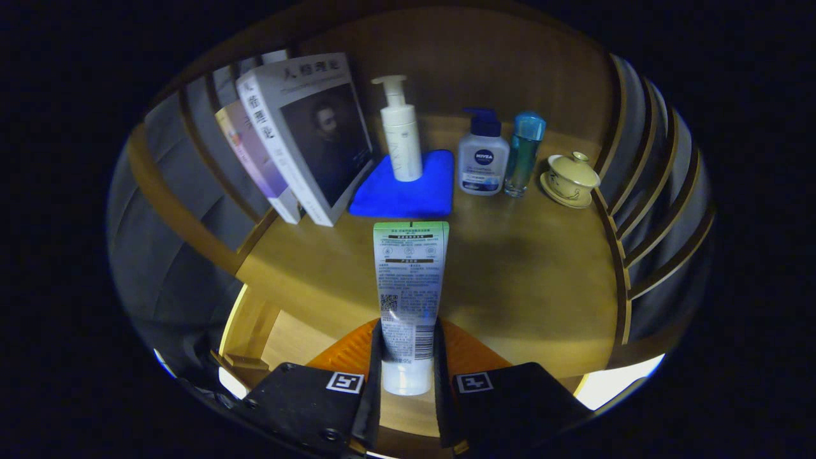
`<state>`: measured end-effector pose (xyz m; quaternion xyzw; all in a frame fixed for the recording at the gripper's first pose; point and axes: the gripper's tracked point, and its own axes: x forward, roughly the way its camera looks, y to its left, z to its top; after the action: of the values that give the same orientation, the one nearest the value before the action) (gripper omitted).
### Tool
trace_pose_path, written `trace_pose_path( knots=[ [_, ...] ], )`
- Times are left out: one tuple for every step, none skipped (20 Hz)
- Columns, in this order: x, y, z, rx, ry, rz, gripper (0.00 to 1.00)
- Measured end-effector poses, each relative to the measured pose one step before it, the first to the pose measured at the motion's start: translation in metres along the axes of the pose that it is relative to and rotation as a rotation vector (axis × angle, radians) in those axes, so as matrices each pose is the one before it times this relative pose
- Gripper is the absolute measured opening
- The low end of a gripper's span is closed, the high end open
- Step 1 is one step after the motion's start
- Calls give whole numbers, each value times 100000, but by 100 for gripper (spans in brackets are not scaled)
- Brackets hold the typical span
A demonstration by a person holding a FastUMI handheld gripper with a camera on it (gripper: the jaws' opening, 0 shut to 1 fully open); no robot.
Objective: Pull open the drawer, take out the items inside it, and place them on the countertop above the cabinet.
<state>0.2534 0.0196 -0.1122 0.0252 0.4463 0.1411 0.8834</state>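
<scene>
Tongs (408,376): clamped on tube (410,287), both fingers pressing.
Tube: over surface (529,280), just short of blue cloth (408,191).

A white pump bottle (400,131) stands on a blue cloth (408,191). Left of the cloth lean books (306,137); right stand a branded pump bottle (482,159), teal bottle (524,153) and lidded teacup (570,178).
</scene>
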Motion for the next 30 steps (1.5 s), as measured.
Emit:
trace_pose_path(
  knots=[
    [584, -584, 320, 1398, 644, -1245, 39],
    [636, -516, 282, 1788, 276, -685, 38],
    [682, -365, 215, 2240, 620, -146, 38],
    [494, -229, 24, 2727, 771, 590, 38],
    [423, 154, 370, 2907, 204, 1869, 38],
    [-241, 53, 94, 2883, -336, 1512, 38],
    [90, -54, 331, 2258, 80, 502, 39],
    [624, -183, 87, 2160, 33, -127, 38],
    [48, 52, 280, 1054, -737, 386, 40],
    [189, 33, -43, 450, -208, 389, 40],
    [49, 79, -18, 173, -113, -53, 42],
    [129, 48, -234, 183, 8, -140, 44],
    [130, 52, -155, 163, 192, -217, 44],
    [195, 150, -170, 340, -463, 86, 48],
    [-21, 362, 20, 517, -1080, 1228, 50],
    [-287, 172, 318, 809, -2006, 816, 57],
    [-226, 482, 575, 1280, -2271, 1650, 64],
    [-702, 430, 560, 989, -3997, 872, 70],
    [-651, 210, 899, -892, -4119, -1007, 75],
    [-1136, 254, 447, -1916, -4150, -301, 81],
    [-761, 376, 234, -2633, -3305, -767, 87],
    [-1012, 291, 121, -2973, -3731, -331, 92],
    [-1024, 596, 82, -3087, -3680, -55, 98],
    [-1268, 828, -254, -2701, -3320, 574, 98],
    [-1359, 959, -126, -2035, -4383, 1305, 98],
    [-1272, 983, 15, -1800, -5522, 1246, 98],
    [-1440, 946, 34, -1975, -5242, 804, 98],
    [-1403, 764, -217, -2357, -4504, 917, 98],
    [-1417, 845, -280, -2054, -3457, 967, 98],
    [-1505, 824, -726, -706, -2131, 551, 98]
  ],
)
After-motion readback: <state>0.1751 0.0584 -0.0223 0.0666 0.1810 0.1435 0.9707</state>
